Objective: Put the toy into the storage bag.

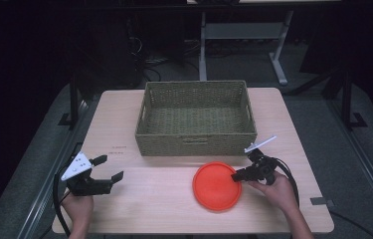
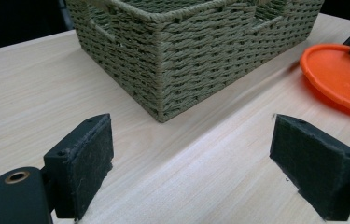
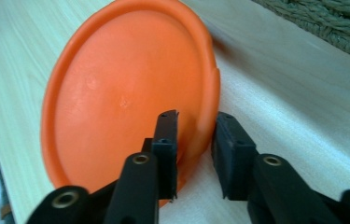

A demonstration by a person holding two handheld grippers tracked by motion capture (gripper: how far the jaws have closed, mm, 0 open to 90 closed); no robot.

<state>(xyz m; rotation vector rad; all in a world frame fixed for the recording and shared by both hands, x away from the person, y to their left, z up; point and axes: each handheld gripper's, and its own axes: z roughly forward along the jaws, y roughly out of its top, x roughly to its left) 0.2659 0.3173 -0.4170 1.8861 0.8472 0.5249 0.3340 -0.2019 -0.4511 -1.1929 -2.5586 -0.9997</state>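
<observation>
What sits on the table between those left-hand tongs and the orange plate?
Nothing: in the high view, bare wood runs from the left tongs to the orange plate. The woven basket stands farther back.

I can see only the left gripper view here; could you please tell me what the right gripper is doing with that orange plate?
Observer: The right gripper has its jaws either side of the orange plate's rim, one above and one outside; they look almost closed on it.
Operator: Thank you. Is anything inside the basket?
Observer: No, the high view shows the wicker basket empty.
Operator: And where does the plate sit relative to the basket?
Observer: On the table, just in front of the basket's right half, apart from it.
</observation>
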